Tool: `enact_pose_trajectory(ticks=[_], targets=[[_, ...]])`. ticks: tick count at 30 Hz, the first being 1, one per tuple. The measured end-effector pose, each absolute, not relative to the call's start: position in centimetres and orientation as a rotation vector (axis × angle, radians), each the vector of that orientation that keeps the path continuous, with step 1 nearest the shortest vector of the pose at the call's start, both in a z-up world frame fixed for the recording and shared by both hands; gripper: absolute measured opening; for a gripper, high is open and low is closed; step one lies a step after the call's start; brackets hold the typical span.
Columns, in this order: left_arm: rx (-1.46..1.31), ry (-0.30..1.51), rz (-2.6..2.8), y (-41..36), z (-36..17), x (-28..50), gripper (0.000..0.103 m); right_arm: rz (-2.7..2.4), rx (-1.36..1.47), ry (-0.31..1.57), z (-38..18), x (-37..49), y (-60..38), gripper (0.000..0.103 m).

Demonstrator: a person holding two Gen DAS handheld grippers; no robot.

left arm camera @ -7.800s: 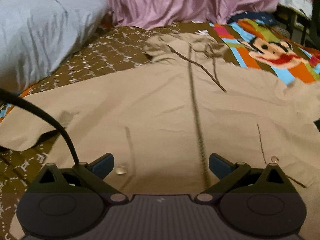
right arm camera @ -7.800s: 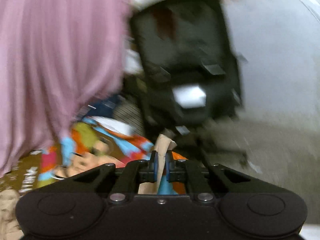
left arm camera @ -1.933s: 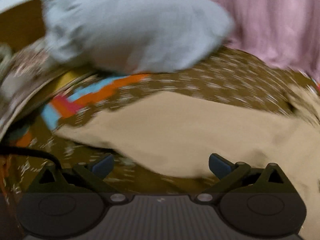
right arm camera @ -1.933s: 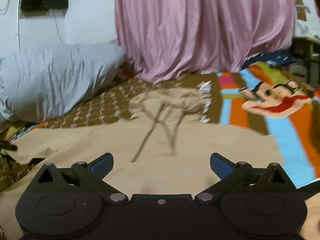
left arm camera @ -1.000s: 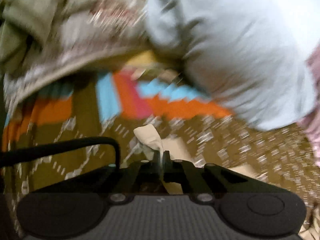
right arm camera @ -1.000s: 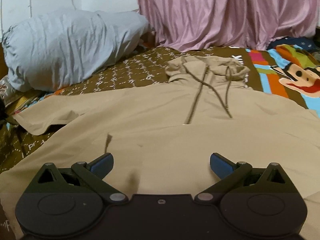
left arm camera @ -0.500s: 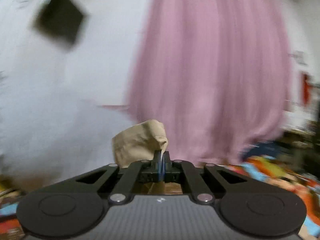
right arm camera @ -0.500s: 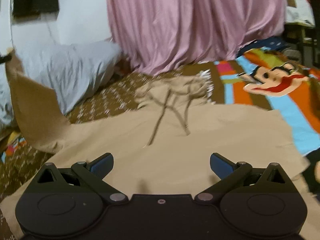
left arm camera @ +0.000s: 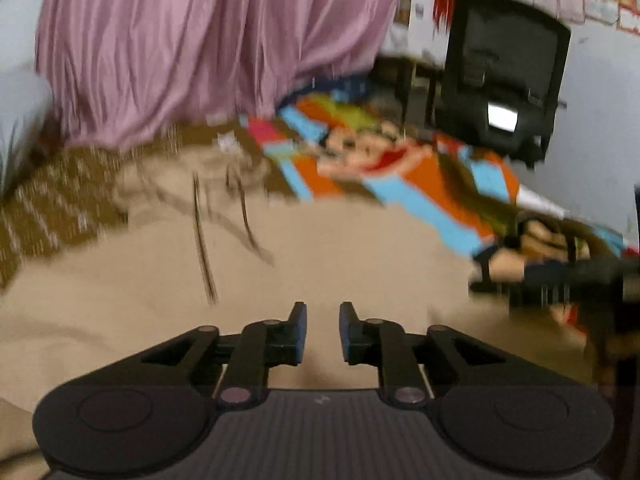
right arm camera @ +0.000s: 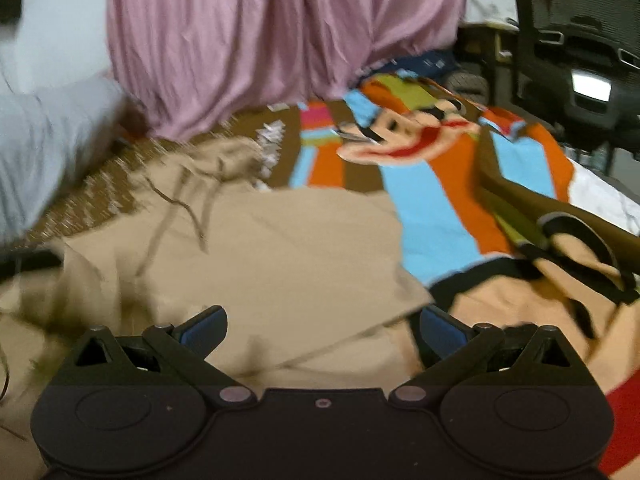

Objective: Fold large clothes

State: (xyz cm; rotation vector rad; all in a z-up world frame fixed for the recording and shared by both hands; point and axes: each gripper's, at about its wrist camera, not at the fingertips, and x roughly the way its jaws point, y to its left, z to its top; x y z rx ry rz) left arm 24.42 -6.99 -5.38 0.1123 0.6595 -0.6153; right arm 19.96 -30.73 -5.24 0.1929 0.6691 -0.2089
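The left gripper [left arm camera: 322, 334] hangs over the tan hooded garment [left arm camera: 320, 256] with its blue-padded jaws a narrow gap apart — they have just been opening, and nothing sits between them now, only cloth lying flat underneath. The right gripper [right arm camera: 322, 330] is spread wide and grasps nothing; the garment's right-hand edge [right arm camera: 404, 308] runs under it, between the two fingers.

The garment [right arm camera: 272, 256] lies spread on the bed, filling the space straight ahead of both claws. Its hood and dark drawstrings [left arm camera: 200, 232] lie further ahead and to the left of the left gripper. To the left of the right gripper the fabric looks bunched and folded over, though blur makes it hard to be sure.

Beyond the garment's right edge is a bright cartoon-print blanket [right arm camera: 440, 216] — blue, orange and brown. A brown patterned bedspread [left arm camera: 52, 208] shows ahead on the left, a pale grey pillow [right arm camera: 48, 148] beside it. At the back hangs a pink curtain [right arm camera: 260, 40], and a black office chair [left arm camera: 504, 76] stands far right.
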Motion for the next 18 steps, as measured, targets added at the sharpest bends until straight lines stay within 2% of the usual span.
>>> enact_pose_trajectory(ticks=[1,3,5,9,10,18], targets=[[0.106,0.679,-0.611,-6.8,-5.9,24.3,0.040,-0.208,0.202,0.671,-5.4,20.0,-30.8,0.102],[0.089,0.697,-0.607,-5.5,-6.4,24.1,0.057,-0.196,0.221,0.673,-5.5,20.1,-30.7,0.102],[0.099,0.695,-0.611,-4.2,-6.1,23.2,0.065,-0.184,0.217,0.678,-5.4,20.3,-30.2,0.102],[0.135,0.688,-0.553,-2.4,-4.8,22.0,0.088,-0.165,0.152,0.684,-4.8,20.8,-28.6,0.102],[0.141,0.689,-0.527,-1.9,-4.5,22.1,0.092,-0.157,0.138,0.684,-4.7,20.8,-28.1,0.102],[0.153,0.689,-0.282,3.1,-3.9,23.5,0.102,-0.110,0.092,0.693,-4.1,21.8,-25.9,0.102]])
